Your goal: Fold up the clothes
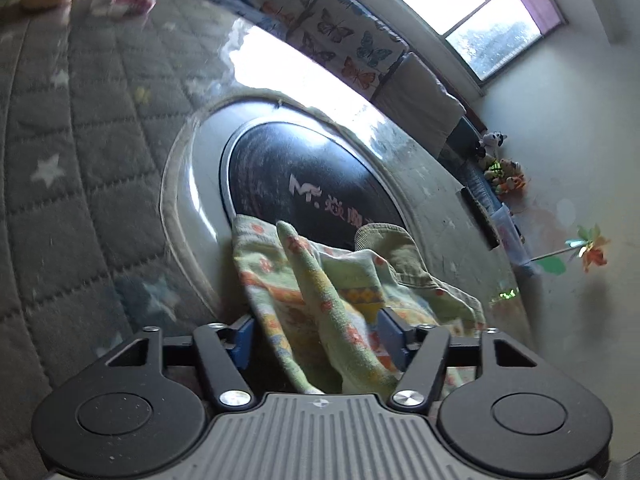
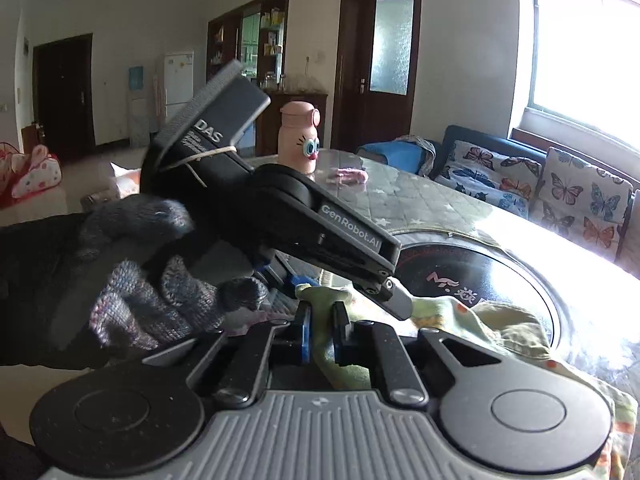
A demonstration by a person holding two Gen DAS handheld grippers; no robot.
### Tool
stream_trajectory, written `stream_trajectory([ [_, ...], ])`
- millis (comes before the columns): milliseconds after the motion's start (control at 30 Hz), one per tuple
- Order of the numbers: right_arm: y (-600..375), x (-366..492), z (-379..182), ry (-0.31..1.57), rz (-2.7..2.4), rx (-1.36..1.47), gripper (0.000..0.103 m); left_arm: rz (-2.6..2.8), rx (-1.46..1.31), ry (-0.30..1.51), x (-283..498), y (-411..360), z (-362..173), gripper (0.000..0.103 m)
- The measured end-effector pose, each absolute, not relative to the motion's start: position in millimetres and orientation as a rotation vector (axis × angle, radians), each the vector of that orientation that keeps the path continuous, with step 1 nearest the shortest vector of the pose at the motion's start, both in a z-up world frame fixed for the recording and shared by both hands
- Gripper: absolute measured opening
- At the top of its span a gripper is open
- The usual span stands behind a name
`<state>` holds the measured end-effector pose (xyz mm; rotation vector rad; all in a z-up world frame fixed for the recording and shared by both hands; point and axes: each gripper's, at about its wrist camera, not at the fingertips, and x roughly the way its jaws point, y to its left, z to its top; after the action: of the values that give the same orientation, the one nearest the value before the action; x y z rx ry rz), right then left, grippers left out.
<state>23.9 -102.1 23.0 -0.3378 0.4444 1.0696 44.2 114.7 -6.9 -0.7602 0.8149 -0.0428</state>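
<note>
Right claw (image 2: 321, 334) clenched on patterned garment (image 2: 504, 320); left claw (image 1: 316, 330), jaws apart, straddles its upright fold over the desk (image 1: 80, 128).

Pale green cloth, grey starred worktop

You are looking at a garment (image 1: 320, 300) showing pale green with orange flowers and bands of yellow and blue diamonds; the worktop (image 1: 80, 160) cover is showing quilted grey with white stars, the round hob (image 1: 300, 176) is gleaming black with pale lettering, the cushions (image 2: 580, 196) are wearing orange, teal and navy butterflies, the bottle (image 2: 298, 140) is glowing pink, and your glove (image 2: 152, 276) is showing dark grey knit.
</note>
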Motion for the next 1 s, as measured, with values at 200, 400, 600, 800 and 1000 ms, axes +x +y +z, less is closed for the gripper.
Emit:
stream_trajectory([
  [200,-109.4,24.2,24.0,0.448,1.090,-0.330,0.009,-0.045,-0.794,0.824,41.6,112.6,-9.7,0.033],
  [400,-122.7,30.2,25.7,0.485,1.111,-0.285,0.011,-0.036,-0.755,0.816,42.4,111.7,-10.4,0.012],
  [600,-161.8,49.0,28.1,0.490,0.968,-0.248,0.011,-0.020,-0.738,0.819,43.0,113.1,-14.6,0.011],
  [800,-191.0,99.4,13.7,0.547,0.754,-0.235,0.012,-0.014,-0.724,0.819,42.7,110.6,-15.5,0.011],
  [1000,-206.6,148.2,-10.5,0.617,0.628,-0.208,0.012,-0.010,-0.708,0.817,44.4,108.4,-14.9,0.011],
])
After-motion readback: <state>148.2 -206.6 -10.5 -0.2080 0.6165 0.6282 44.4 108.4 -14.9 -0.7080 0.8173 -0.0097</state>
